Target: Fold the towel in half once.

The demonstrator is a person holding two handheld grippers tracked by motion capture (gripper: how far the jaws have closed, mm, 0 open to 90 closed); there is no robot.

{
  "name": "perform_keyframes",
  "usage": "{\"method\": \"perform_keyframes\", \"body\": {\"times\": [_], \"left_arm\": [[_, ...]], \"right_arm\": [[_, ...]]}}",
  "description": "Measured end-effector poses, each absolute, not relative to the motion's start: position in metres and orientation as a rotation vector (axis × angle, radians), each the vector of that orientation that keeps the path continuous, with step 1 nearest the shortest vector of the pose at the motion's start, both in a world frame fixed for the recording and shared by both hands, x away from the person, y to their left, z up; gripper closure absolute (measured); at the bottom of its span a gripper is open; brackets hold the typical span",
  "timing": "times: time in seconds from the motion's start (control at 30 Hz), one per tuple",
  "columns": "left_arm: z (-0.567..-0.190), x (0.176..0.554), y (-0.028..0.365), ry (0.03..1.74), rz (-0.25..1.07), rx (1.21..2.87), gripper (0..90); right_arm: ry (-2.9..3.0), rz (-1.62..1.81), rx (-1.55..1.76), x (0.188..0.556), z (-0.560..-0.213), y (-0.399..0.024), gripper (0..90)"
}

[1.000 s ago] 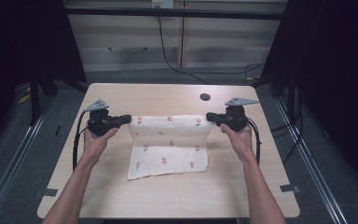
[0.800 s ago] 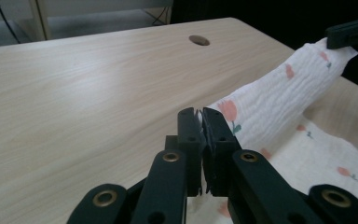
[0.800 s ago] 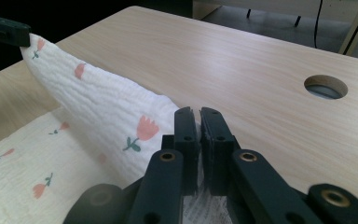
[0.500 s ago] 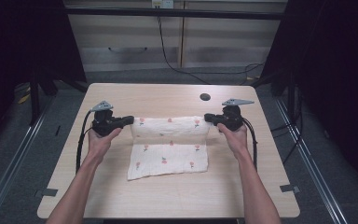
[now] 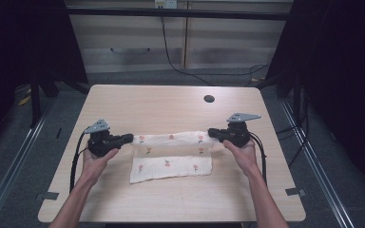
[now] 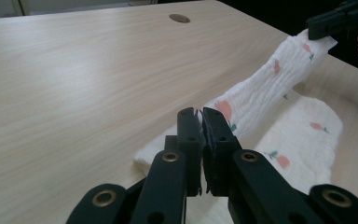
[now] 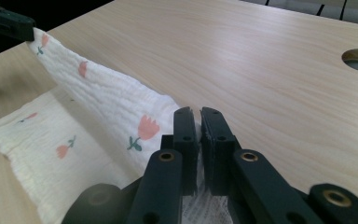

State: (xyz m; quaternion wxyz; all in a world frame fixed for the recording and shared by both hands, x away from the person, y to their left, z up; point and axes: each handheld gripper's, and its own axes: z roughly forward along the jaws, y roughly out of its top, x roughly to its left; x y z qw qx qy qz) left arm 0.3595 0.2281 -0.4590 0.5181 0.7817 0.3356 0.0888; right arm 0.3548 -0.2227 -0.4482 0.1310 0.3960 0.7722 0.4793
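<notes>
My left gripper [image 5: 129,138] and right gripper [image 5: 212,133] each pinch a far corner of the cloth [image 5: 171,161].
Held taut (nine to three o'clock) so the raised edge folds evenly over the half lying mid-table [image 5: 161,104].

High view: light falls from above onto the pale wood-grain table [image 5: 171,107]; the floor and room to both sides are deep in shadow, nearly black. Picture soft, slightly grainy. Short soft shadows lie under the white flower-printed cloth [image 5: 171,164]. Gripper views: a broad sheen on the tabletop towards its far edge; near black jaws slightly out of focus, far corners blurred.
</notes>
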Motion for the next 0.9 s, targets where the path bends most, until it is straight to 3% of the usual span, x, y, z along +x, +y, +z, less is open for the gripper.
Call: {"method": "perform_keyframes", "body": {"times": [0.9], "left_arm": [[-0.478, 0.306, 0.227, 0.744, 0.188, 2.055, 85.1]], "right_arm": [[2.374, 1.358, 1.088, 0.29, -0.475, -0.211, 81.3]]}}
